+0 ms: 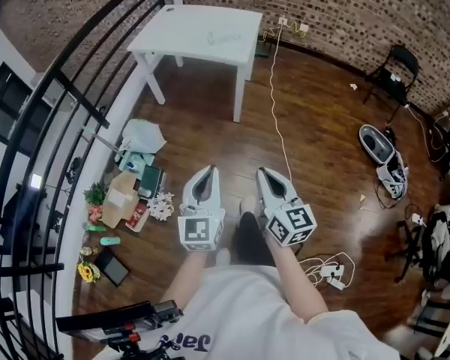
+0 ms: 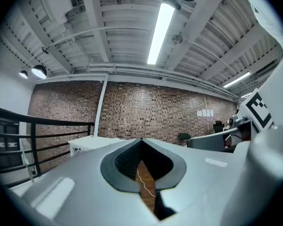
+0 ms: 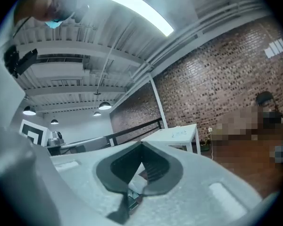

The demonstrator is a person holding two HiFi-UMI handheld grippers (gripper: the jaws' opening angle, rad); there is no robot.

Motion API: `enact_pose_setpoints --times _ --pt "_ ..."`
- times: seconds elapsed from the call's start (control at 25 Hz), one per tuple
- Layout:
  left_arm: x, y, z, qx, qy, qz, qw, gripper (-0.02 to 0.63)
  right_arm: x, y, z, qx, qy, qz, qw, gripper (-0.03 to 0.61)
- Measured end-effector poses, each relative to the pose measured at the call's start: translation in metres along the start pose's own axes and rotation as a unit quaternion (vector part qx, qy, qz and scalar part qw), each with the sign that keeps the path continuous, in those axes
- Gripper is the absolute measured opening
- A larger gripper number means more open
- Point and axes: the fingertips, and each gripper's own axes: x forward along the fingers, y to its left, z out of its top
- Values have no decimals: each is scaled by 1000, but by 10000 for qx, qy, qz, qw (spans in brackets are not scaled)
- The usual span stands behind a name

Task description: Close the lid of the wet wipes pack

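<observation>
Both grippers are held low in front of the person's body, side by side and apart, over the wooden floor (image 1: 322,126).

Left gripper (image 1: 208,169): jaws pressed together at the tips, nothing between them. Its own view shows only floor through the gap behind the tips.

Right gripper (image 1: 261,170): the same, tips meeting, nothing pinched.

A white cable (image 1: 277,118) runs along the floor ahead of the grippers towards the brick wall (image 1: 345,13). A heap of small items (image 1: 135,193) lies to the left, beside the black railing (image 1: 67,88).

The white counter (image 1: 187,32) stands well ahead, far from both grippers. A pale flat pack (image 1: 225,37), apparently the wet wipes pack, lies on its top. It is too small to tell the lid's position.

A black chair (image 1: 394,70) stands to the far right, near the wall.
</observation>
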Motion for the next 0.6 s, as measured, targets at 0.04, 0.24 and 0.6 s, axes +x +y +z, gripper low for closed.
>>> enact_pose_setpoints --times 0.04,0.24,0.6 --pt "15 5 -5 33 50 26 10000 15 14 -9 0 9 0 46 10000 -9" --pt "127 22 3 313 192 59 9993 15 108 -86 22 606 -4 311 9977 -11" --pt "291 6 16 648 314 -42 9974 15 202 -217 93 493 -139 413 9978 -11"
